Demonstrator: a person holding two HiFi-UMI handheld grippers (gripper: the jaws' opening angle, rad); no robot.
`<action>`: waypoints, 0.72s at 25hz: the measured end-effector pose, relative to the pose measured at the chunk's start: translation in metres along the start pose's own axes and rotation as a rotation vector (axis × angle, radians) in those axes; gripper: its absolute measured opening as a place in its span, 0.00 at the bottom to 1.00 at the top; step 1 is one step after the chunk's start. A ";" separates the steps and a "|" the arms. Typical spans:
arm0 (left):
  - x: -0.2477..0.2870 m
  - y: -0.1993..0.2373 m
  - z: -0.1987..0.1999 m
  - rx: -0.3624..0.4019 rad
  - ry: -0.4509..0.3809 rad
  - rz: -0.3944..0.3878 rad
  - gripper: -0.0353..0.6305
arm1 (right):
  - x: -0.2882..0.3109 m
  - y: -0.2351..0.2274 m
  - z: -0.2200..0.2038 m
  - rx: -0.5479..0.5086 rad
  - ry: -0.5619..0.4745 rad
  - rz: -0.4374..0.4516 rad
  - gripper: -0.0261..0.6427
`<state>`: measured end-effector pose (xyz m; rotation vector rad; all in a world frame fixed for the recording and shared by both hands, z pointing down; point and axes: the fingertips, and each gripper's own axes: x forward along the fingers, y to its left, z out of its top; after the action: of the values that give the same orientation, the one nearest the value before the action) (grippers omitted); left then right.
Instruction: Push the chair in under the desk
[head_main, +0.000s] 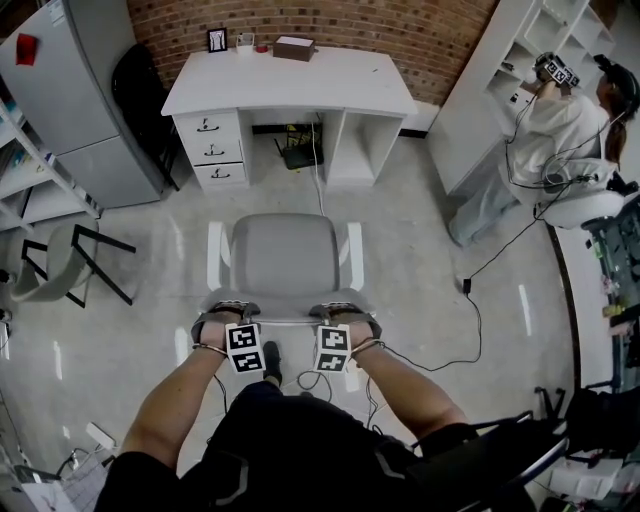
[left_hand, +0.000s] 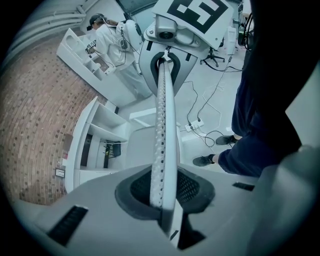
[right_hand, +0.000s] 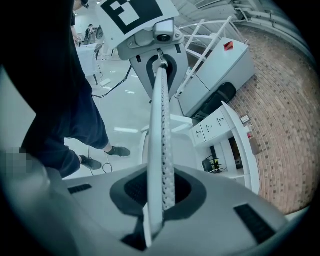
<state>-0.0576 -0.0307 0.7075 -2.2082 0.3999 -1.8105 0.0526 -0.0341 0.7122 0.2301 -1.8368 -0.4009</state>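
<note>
The grey chair with white armrests (head_main: 285, 255) stood well apart from the white table with drawers (head_main: 290, 90), facing its opening. The left gripper (head_main: 225, 310) and the right gripper (head_main: 345, 310) each clamped its backrest edge (left_hand: 162, 125); an even, straight push seemed best.

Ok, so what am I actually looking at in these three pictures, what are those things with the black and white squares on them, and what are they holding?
No robot here: a person holds a two-jaw gripper in each hand; the square-patterned cubes belong to them. The head view is from a camera on the person's head, looking down. The two gripper views come from cameras riding on each gripper, looking along its jaws. The left gripper and right gripper are each clamped on the thin top edge of the backrest of a grey chair with white armrests. Ahead, a white desk with drawers against a red brick wall carries a small brown box.
</note>
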 end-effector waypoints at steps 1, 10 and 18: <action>0.001 0.002 -0.001 0.004 -0.004 -0.002 0.15 | 0.002 -0.002 0.001 0.002 0.003 0.001 0.10; 0.012 0.025 -0.011 0.026 -0.020 0.010 0.12 | 0.016 -0.026 0.002 0.007 0.034 -0.001 0.09; 0.022 0.048 -0.020 0.044 -0.025 0.012 0.10 | 0.029 -0.048 0.004 0.005 0.050 -0.006 0.08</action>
<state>-0.0751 -0.0838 0.7136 -2.1924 0.3642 -1.7661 0.0377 -0.0880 0.7183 0.2474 -1.7890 -0.3919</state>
